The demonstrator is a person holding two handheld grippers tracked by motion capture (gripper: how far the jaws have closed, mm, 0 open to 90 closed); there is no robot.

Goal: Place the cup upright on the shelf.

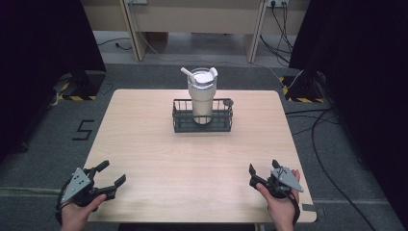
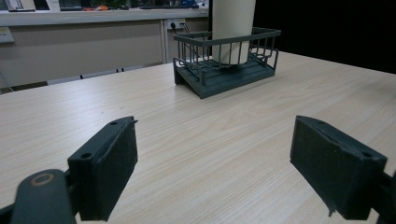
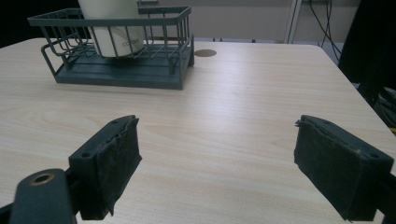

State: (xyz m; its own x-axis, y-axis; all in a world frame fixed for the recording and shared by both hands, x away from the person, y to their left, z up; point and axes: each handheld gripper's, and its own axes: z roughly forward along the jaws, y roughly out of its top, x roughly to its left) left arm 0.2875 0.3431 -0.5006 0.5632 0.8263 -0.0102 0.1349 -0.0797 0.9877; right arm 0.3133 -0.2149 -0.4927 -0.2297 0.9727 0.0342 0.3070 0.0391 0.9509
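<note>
Wooden table (image 1: 192, 159), tumbler (image 1: 201, 94) in wire basket (image 1: 179, 121), lettering unreadable, left gripper (image 1: 109, 174), right gripper (image 1: 262, 167) agape.

Tumbler (image 1: 202, 94): cream-white, tall, tapering toward its base, carrying a lid and a white straw leaning to the left; standing upright inside the basket. Wire basket (image 1: 202, 124): dark grey, rectangular, open-topped, with a solid floor; sitting flat at the far middle of the wooden table (image 1: 159, 159).

Laboratory or test room: grey carpet floor (image 1: 43, 144), black curtains (image 1: 43, 43), hazard-taped stand bases (image 1: 72, 94), trailing cables (image 1: 327, 144), wall sockets (image 1: 276, 3).
</note>
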